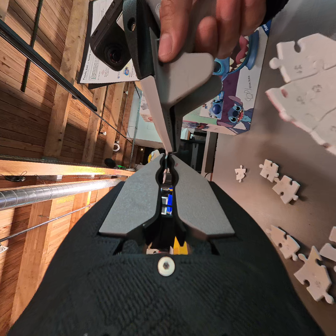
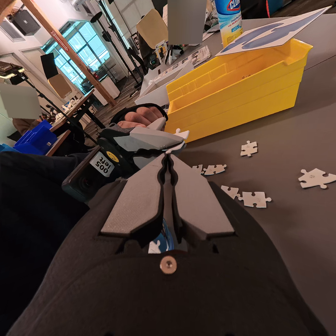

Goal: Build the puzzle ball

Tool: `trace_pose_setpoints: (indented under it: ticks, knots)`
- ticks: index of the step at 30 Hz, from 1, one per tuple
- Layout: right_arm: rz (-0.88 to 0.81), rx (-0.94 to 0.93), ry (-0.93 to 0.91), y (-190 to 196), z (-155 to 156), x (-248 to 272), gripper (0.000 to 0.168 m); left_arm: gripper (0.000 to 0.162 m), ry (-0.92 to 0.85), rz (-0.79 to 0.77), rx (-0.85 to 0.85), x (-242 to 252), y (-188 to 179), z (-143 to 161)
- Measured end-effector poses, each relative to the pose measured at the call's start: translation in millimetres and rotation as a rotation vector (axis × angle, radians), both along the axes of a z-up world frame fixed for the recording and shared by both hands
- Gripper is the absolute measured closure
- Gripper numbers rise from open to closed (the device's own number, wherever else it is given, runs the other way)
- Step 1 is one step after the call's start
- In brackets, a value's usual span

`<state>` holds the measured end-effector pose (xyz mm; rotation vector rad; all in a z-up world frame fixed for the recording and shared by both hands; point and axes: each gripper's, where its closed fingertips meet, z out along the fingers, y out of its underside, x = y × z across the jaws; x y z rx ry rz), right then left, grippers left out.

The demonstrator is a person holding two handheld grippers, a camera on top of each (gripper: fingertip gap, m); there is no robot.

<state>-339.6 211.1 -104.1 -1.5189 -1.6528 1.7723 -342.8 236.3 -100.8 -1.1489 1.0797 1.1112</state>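
My left gripper [image 1: 168, 156] is shut on a white puzzle piece, seen edge-on between its tips [image 1: 165, 163]. In the right wrist view the left gripper [image 2: 182, 144] comes in from the left, and the piece [image 2: 183, 134] sticks out past its fingers. My right gripper [image 2: 168, 154] is shut, with its tips on the near tab of the same piece, above the table. In the left wrist view the right gripper [image 1: 171, 151] comes down from the top, held by a hand. A joined, curved section of white pieces [image 1: 309, 87] lies on the grey table.
Loose white pieces [image 2: 256, 199] [image 1: 286, 189] are scattered on the grey table [image 2: 272, 254]. A yellow bin [image 2: 236, 101] with a printed sheet [image 2: 272, 32] on top stands behind. The puzzle box [image 1: 240, 101] and a wipes canister [image 2: 230, 21] are farther back. Less than 4 cm separates the two grippers' tips.
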Motion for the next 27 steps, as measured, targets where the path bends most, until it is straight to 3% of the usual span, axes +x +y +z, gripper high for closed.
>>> trace_pose_setpoints:
  ticks: [19, 22, 27]
  knots:
    - [-0.049, 0.018, 0.026, 13.6, 1.6, 7.4, 0.168, 0.162, -0.022, -0.010, -0.001, -0.1, -4.6, -1.2]
    - [-0.008, -0.012, 0.073, 8.7, 9.3, 10.1, 0.149, 0.162, -0.047, -0.029, -0.008, 2.8, -6.5, -0.7]
    - [0.050, 0.056, 0.130, -0.5, 13.0, 14.8, 0.138, 0.162, -0.265, -0.145, -0.122, 13.4, -11.5, -3.3]
